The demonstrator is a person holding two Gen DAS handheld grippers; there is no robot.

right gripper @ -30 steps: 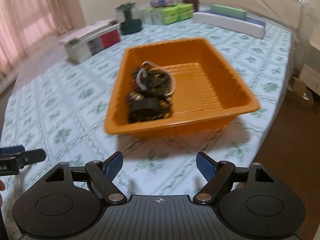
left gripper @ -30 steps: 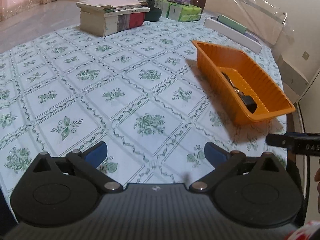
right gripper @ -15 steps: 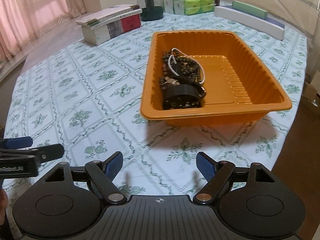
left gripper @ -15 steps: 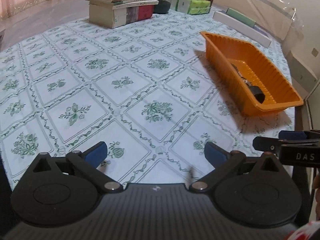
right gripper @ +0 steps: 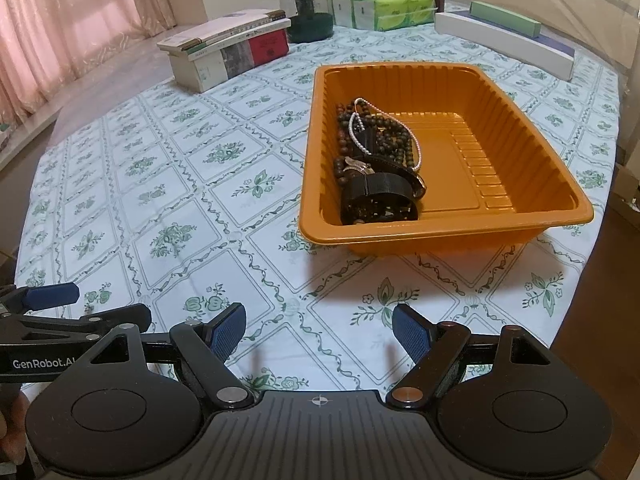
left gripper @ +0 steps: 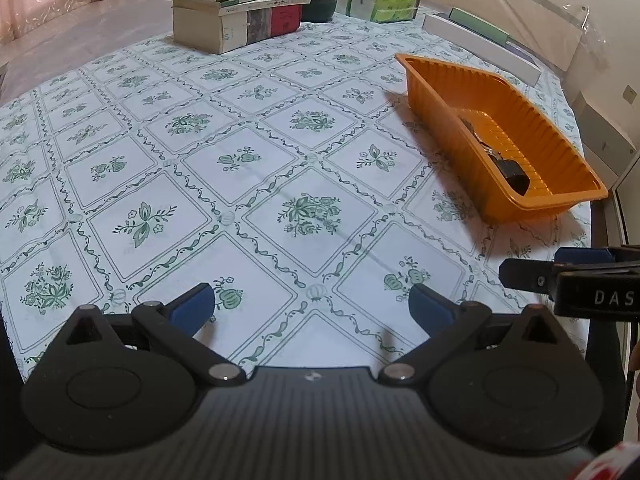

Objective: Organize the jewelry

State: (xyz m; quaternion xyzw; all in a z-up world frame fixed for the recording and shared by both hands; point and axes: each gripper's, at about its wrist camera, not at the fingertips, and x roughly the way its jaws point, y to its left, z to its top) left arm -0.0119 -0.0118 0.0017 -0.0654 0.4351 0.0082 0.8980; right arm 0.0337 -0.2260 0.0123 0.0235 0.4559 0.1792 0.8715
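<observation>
Compared with 1 s earlier, both views are pulled back: left gripper (left gripper: 310, 306) and right gripper (right gripper: 318, 334) are held spread and empty, while the jewelry (right gripper: 374, 164) is seen heaped in the orange tray (right gripper: 516, 116), so gathering is judged complete.

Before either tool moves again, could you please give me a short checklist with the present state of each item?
1. Left tool open and holding nothing: ok.
2. Right tool open and holding nothing: ok.
3. Jewelry lies inside the orange tray: ok.
4. Tray flat on the tablecloth, within the edge: ok.
5. Pieces separated from each other: not ok, they lie heaped together.
6. Somewhere to sort pieces into: cannot tell.
</observation>
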